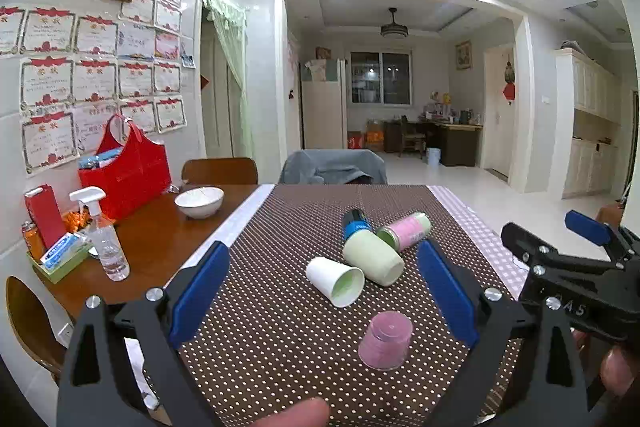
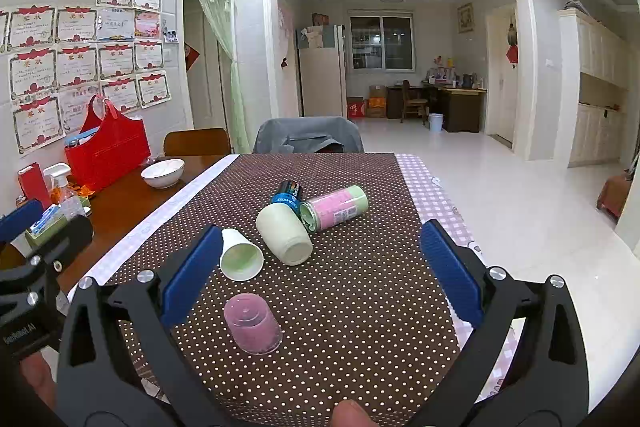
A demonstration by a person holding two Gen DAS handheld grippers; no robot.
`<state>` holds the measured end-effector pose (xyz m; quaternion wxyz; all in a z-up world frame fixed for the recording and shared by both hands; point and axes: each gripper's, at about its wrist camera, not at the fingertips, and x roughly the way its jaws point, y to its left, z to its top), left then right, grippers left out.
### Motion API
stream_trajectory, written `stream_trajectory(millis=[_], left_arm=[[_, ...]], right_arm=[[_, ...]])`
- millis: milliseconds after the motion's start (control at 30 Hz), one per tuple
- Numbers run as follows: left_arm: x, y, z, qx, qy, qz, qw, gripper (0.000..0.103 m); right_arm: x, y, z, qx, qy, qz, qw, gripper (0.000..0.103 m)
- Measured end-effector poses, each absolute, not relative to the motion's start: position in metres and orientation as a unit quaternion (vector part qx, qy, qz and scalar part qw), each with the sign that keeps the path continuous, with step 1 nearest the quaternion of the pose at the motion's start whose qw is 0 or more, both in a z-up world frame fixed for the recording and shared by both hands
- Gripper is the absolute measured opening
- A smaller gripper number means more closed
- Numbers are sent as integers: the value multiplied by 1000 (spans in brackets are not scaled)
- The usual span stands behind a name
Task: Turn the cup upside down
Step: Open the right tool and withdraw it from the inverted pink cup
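A clear pink plastic cup [image 1: 386, 340] stands upside down on the brown dotted cloth [image 1: 280, 327]; it also shows in the right wrist view [image 2: 253, 323]. Behind it a white paper cup [image 1: 336, 281] [image 2: 240, 254] lies on its side, mouth toward me. A pale green cup [image 1: 372, 259] [image 2: 285, 235] lies on its side beside it. My left gripper [image 1: 324, 291] is open and empty above the cloth. My right gripper [image 2: 322, 271] is open and empty; it also shows at the right of the left wrist view [image 1: 560, 247].
A blue-capped can [image 1: 355, 223] and a pink-green can [image 1: 405, 230] lie behind the cups. A white bowl [image 1: 199, 201], red bag [image 1: 126, 175], spray bottle [image 1: 105, 235] and a tray of small items [image 1: 60, 259] stand on the wooden table at left. Chairs stand at the far edge.
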<state>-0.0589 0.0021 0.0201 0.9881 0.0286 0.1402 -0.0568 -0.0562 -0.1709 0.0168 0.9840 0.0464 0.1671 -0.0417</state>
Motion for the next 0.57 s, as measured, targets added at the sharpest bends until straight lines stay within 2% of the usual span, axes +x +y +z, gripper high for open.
stream_trajectory(millis=[267,567], left_arm=[[-61,5,20,21,128,-61,990,94],[-51,6,15,12,153,-58,986,94]], right_arm=[[-52,-165,12,41,178,-30,983,97],[-50,-164,10,45,182,-27,982,97]])
